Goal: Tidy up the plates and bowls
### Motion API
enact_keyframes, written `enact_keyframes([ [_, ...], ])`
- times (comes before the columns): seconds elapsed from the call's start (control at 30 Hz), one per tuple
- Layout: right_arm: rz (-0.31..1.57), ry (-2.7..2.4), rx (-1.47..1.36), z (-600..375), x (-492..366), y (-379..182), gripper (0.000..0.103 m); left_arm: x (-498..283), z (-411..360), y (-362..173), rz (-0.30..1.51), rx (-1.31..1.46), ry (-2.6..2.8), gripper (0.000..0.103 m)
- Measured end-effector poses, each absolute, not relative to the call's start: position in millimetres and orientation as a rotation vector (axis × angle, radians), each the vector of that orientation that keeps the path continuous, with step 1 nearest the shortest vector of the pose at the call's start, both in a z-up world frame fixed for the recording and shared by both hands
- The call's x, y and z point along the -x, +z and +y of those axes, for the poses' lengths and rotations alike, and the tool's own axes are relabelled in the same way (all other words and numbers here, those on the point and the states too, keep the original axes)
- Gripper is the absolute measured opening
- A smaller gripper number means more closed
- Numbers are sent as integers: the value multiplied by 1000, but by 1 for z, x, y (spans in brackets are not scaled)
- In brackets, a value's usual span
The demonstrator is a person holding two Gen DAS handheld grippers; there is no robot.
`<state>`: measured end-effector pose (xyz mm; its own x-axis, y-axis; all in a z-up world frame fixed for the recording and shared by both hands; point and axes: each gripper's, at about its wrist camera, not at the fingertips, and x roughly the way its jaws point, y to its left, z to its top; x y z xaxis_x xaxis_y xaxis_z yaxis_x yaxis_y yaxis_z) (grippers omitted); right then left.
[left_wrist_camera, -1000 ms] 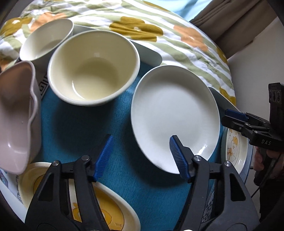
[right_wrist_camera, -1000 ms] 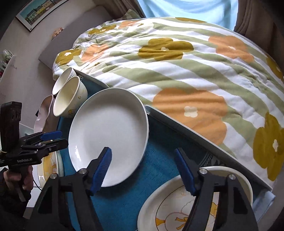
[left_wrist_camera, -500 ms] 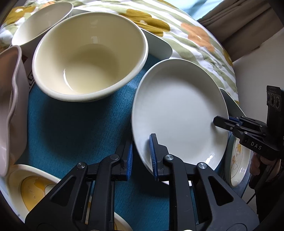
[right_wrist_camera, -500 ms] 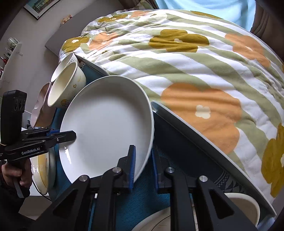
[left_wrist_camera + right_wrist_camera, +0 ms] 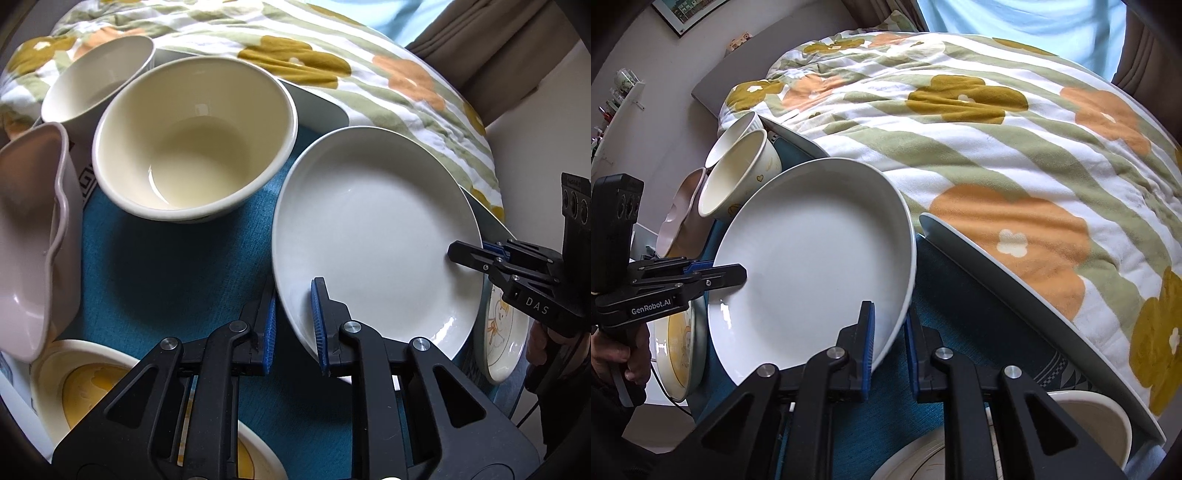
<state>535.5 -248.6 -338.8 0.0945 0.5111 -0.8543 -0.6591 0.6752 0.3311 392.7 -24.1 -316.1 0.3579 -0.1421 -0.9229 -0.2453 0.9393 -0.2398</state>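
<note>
the large plain white glazed plate [image 5: 373, 236] is round with a shallow well and a raised rim, glossy, with a bright glint low on its right side. it fills the centre right of the left wrist view and the centre left of the right wrist view [image 5: 812, 266], over a teal woven table mat [image 5: 159, 266]. it looks tilted rather than flat, its far rim higher toward the flowered green, orange and white quilt [image 5: 997, 147] along the top of both frames. being round, it has no long axis that can be told.

the left gripper [image 5: 293, 328] has its blue-padded fingers [image 5: 318, 325] drawn close on the plate's near left rim, one pad inside the well and the other under the edge. the right gripper [image 5: 888, 343] pinches the near right rim in the same way, with one blue pad [image 5: 867, 347] on the plate's inner face. each gripper shows in the other's view, at the frame edge, nipping the plate's opposite side.

in the left wrist view, a deep cream ceramic bowl [image 5: 192, 140] stands upright in the upper centre, just left of the plate. a smaller white bowl [image 5: 96, 79] is behind it at upper left. a pale pink wavy-rimmed dish [image 5: 31, 236] sits at the left edge. a yellow-patterned cream plate [image 5: 81, 387] lies at lower left, and a cartoon-printed plate [image 5: 502, 343] shows at lower right, partly behind the white plate.
</note>
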Motion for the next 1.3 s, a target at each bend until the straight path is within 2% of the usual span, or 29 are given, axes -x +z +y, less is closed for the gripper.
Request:
enact_keyframes([
  [0.3, 1100, 834, 118, -251, -493, -282, 14, -358, -17, -262, 1134, 323, 28, 15],
  [0.63, 1066, 734, 66, -228, -393, -240, 14, -280, 26, -221, 1098, 259, -72, 15],
  [1.0, 1153, 577, -74, -177, -296, -273, 14, -208, 86, -251, 1200, 160, -191, 15],
  [1.3, 1199, 479, -44, -148, -281, -300, 14, -216, 104, -290, 1277, 138, -217, 15],
])
